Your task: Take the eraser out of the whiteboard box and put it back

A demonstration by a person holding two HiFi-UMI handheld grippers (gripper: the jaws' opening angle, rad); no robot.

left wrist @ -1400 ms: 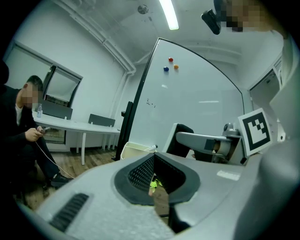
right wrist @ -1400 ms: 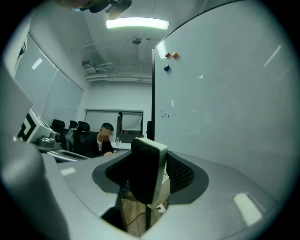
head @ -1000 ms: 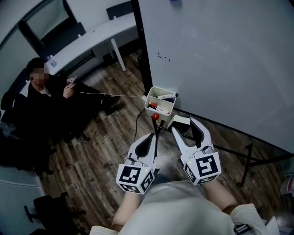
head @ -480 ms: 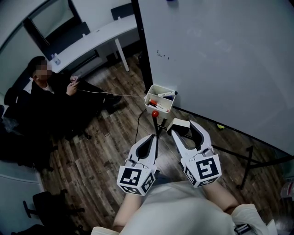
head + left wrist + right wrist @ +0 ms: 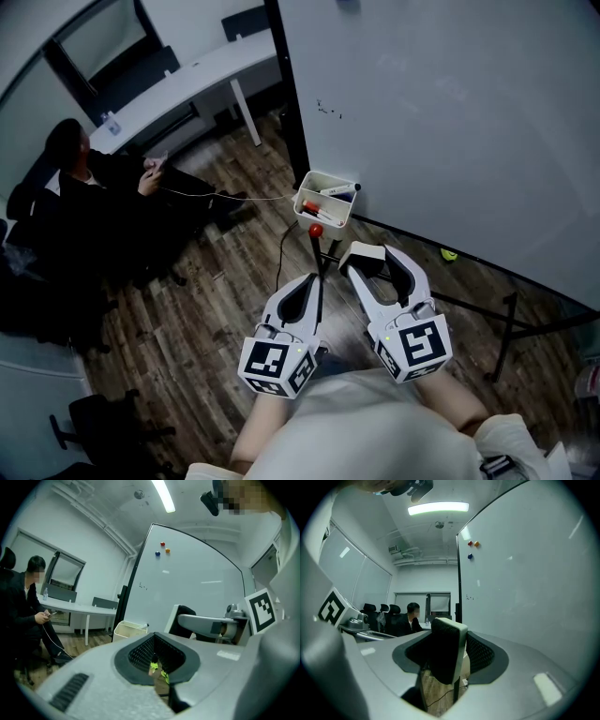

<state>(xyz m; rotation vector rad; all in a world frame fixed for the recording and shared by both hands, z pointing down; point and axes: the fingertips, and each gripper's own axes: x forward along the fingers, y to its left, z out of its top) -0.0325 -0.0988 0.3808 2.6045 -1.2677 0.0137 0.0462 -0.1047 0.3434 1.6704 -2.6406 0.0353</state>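
Right tool [image 5: 377,265] pinches the eraser [image 5: 444,649], upright between its jaws. Judged light, with a rigid white back and soft dark felt: grip the hard back, not the felt. Whiteboard box [image 5: 323,210] lies ahead of the tips, apart. Left tool [image 5: 157,662] pressed together, empty.

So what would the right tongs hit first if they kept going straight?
Probably the white box at the whiteboard's lower edge: in the head view the right tongs, closed on the eraser, point at it. Depth is unclear, so they might miss it.
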